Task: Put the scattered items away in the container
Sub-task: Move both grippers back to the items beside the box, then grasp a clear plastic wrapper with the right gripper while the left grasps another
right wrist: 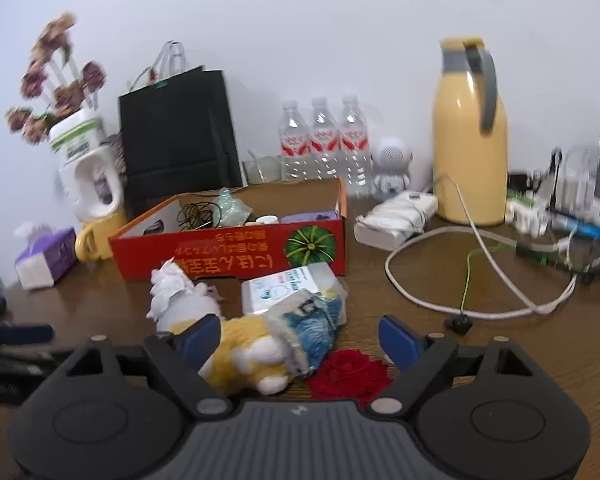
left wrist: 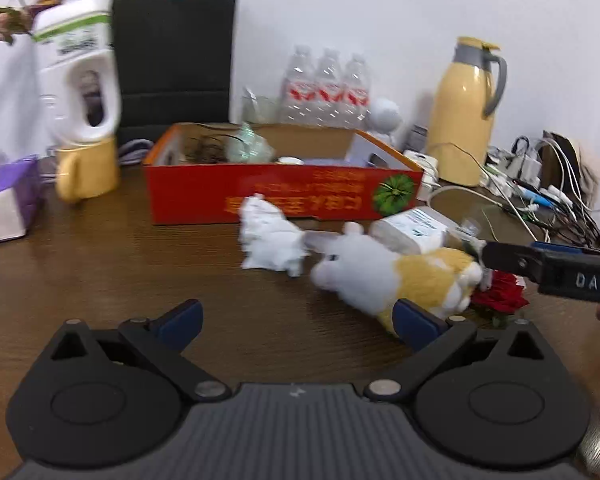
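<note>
In the left wrist view, the left gripper [left wrist: 296, 322] is seen released, jaws wide and nothing between them, above the brown bench [left wrist: 100, 272]; the plush toy [left wrist: 396, 276] lies at about two o'clock of it, just beside the right pad, with a crumpled tissue [left wrist: 270, 240] at twelve o'clock and the red box [left wrist: 284, 188], the container, beyond that. The toy is judged soft, light and yielding, best pinched across its yellow middle; the tissue would crush to nothing. In the right wrist view, the right gripper [right wrist: 300, 338] is likewise released, its jaws straddling the toy's hind end, a crinkly blue packet [right wrist: 314, 322] and a red rose [right wrist: 350, 372] at six o'clock. The packet is judged slippery and the rose fragile. A white pack [right wrist: 288, 286] sits at twelve o'clock between the toy and the box and may be nudged; the white cable [right wrist: 480, 308] loops at two o'clock, well apart
</note>
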Demonstrator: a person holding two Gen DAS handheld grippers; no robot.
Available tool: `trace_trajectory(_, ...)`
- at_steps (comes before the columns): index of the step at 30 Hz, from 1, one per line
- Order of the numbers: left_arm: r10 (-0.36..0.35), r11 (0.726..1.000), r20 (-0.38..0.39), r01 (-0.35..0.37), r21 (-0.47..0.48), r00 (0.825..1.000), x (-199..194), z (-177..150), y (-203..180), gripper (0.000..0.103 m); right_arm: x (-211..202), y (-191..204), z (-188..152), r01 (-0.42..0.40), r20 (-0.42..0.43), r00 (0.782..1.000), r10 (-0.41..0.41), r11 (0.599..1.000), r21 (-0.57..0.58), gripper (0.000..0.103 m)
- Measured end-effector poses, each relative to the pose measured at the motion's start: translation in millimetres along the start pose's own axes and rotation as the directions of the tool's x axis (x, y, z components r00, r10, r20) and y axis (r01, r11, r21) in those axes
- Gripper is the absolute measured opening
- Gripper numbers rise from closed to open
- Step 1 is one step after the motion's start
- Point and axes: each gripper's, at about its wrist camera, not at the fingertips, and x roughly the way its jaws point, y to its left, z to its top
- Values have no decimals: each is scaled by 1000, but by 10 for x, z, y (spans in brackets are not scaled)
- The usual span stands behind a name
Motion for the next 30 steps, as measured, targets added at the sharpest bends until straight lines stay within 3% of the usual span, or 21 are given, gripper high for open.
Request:
trace_trajectory(3,-15,1000,-13,15,10,1000,126,21,-118,103,135,-59,28,-19,-21,1000,20,999,28,84)
trace_trajectory(6,-15,999,-18,16,32,1000,209,33,-205,103,310,-35,28,-42,-42,998,44,999,31,69)
trace_trajectory(8,-20,999,-34,21,29,999,267,67,-216,103,443,-32,33,-59,-75,995,63,996,60,46)
trace_trajectory(10,-46,999,-38,46,13,998,308,115,-233,103,462,-69,53,-73,-56,995,79,992,101,34)
trace_trajectory(13,-108,994,-57,106,-30,993,406,215,-247,103,424,-77,92,-37,-28,999,39,997,66,17)
trace_trajectory(16,-132,988,-74,125,-89,988,554,330,-280,103,363,-180,126,-38,-20,999,39,996,80,11)
trace_trajectory(21,-51,995,-59,45,-90,997,776,487,-188,102,233,-339,169,-13,9,1000,12,995,103,11)
trace_trajectory(23,-65,984,-88,50,-169,994,862,535,-34,93,205,-365,175,-18,16,1000,17,995,101,11)
trace_trajectory(25,-88,965,-132,51,-256,987,978,580,109,75,201,-353,165,-31,21,999,29,995,92,11)
trace_trajectory(27,-100,956,-178,45,-288,979,1094,599,151,67,231,-324,153,-44,20,999,43,995,86,11)
trace_trajectory(29,-129,953,-174,73,-294,976,1112,596,134,54,259,-289,139,-54,19,998,53,995,82,11)
trace_trajectory(30,-138,953,-168,84,-292,976,1099,603,118,42,262,-273,133,-57,18,998,56,995,78,11)
